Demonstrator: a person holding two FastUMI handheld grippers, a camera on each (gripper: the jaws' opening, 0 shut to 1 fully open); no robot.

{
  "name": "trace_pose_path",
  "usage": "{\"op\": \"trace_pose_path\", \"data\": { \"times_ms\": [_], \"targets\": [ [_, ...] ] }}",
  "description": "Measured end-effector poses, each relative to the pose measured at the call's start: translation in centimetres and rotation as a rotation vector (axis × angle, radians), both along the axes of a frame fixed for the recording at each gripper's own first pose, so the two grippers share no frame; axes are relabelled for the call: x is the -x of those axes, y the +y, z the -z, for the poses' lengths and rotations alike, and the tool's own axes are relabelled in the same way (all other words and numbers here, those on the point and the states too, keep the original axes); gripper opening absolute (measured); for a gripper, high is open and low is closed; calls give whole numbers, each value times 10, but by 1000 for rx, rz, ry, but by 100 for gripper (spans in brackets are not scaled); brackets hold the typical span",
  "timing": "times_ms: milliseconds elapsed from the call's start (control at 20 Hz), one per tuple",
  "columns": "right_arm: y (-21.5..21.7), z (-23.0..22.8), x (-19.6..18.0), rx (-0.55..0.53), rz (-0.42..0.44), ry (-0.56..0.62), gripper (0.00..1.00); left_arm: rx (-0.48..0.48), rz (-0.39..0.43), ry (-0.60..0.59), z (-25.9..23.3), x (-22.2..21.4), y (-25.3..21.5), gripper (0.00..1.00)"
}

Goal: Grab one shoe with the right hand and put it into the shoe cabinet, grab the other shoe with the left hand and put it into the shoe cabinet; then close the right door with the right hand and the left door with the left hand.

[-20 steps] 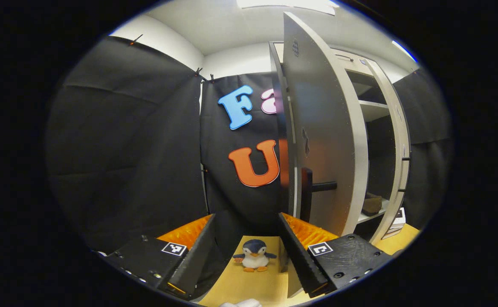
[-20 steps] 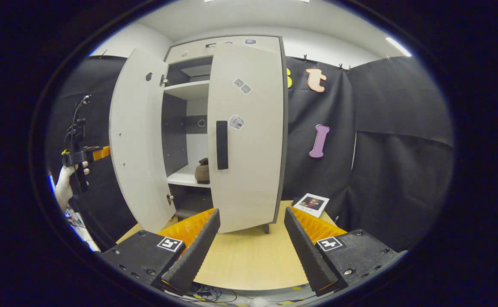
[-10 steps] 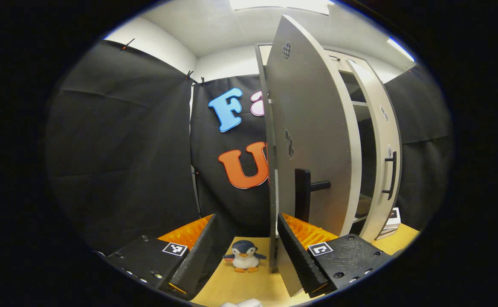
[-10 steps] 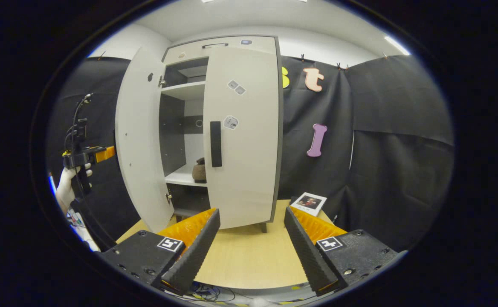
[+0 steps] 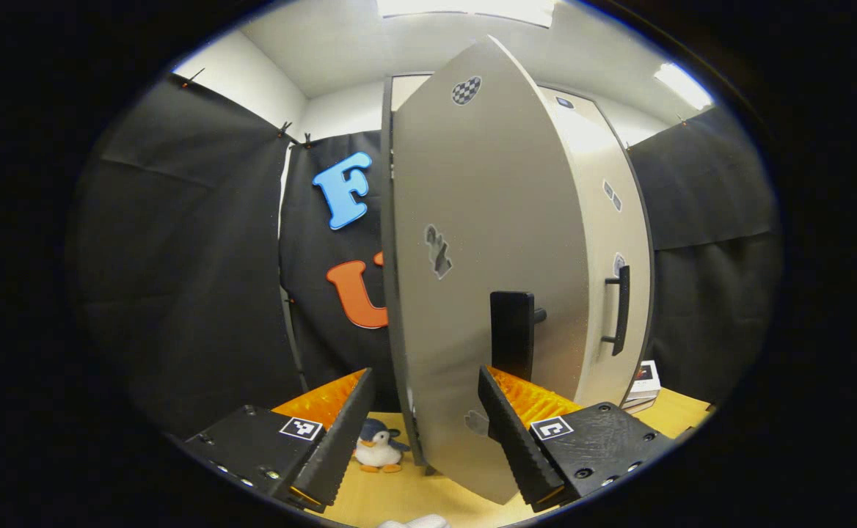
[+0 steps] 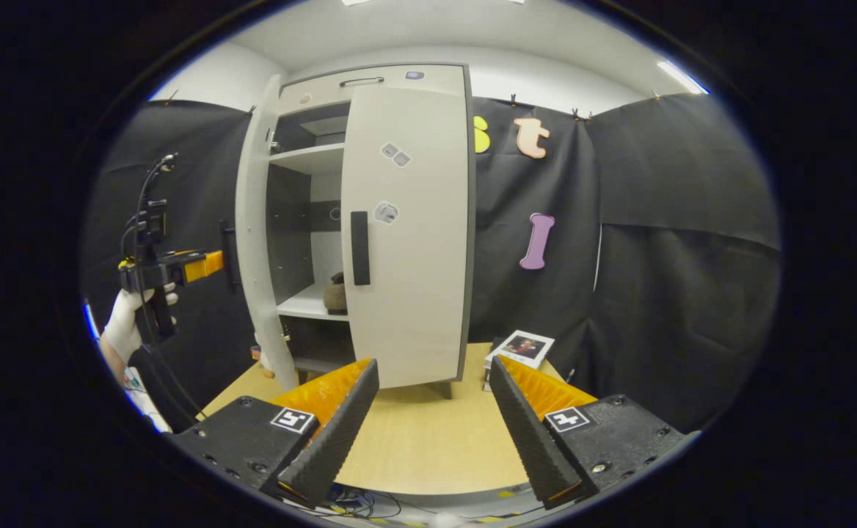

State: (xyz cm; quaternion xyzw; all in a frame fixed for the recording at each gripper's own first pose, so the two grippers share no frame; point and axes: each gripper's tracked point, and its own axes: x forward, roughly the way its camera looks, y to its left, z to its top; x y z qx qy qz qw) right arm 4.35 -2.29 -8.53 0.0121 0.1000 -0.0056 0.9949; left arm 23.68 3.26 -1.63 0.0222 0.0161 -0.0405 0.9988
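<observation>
Closing the left door is the step in hand, judging from how things lie: in the right gripper view the right door already sits flat against the shoe cabinet, while the left door stands part open, edge-on to that camera. Between the two doors a dark shoe rests on the lower shelf; the second shoe I cannot make out, it may be hidden behind the right door. The left claw has its fingers apart and holds nothing; the near edge of the left door passes between them low in the left gripper view, but whether a finger touches the panel I cannot tell. From the right gripper view, the left claw is held by a gloved hand just beside the outer face of the door, near its black handle. The right claw is also apart and empty, hanging above the bench, well apart from the cabinet. The next move, I think, calls for a steady push on the outer face of the left door toward the cabinet until it meets the right door. A toy penguin stands on the bench to the left, beside the hinge side of the cabinet.
</observation>
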Motion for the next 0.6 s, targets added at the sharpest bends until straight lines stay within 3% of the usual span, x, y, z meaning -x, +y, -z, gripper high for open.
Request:
{"op": "trace_pose_path", "data": {
  "times_ms": [200,600],
  "targets": [
    [-2,-3,5,-13,10,-6,99,-4,38,10,1,-6,-28,95],
    [5,-8,6,-51,-2,-34,99,14,34,52,16,38,-35,96]
  ]
}}
